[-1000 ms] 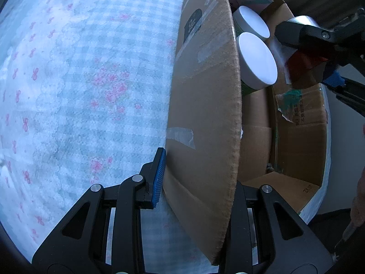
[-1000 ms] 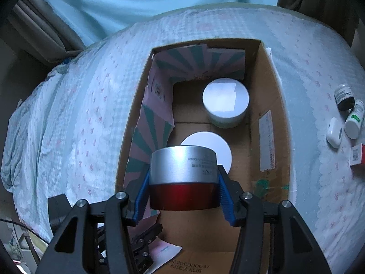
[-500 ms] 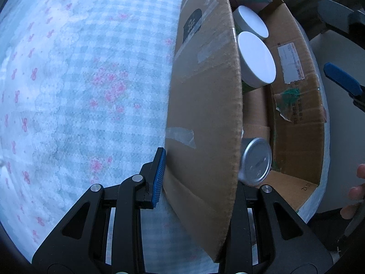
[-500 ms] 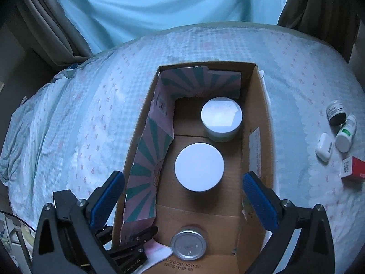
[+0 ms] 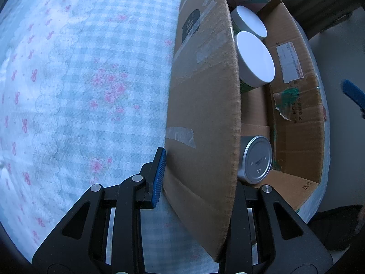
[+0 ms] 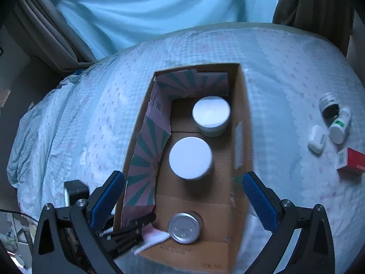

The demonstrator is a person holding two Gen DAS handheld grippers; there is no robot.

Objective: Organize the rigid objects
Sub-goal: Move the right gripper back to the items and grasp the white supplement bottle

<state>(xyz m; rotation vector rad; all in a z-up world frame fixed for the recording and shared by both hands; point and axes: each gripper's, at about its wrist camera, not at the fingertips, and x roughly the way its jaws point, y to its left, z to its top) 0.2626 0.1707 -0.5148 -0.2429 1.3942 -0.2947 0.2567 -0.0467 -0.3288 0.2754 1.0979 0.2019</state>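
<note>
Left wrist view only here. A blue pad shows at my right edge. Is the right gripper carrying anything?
Observer: No. The right gripper has just been opening its jaws. They stand wide and empty above the cardboard box.
Operator: What lies outside the box?
Observer: Four things on the bedspread to its right: a dark bottle, a white bottle, a white case and a red carton.
Operator: Where is my hidden finger?
Observer: The inner finger of the left gripper lies along the striped paper liner, just short of the silver tin.
</note>
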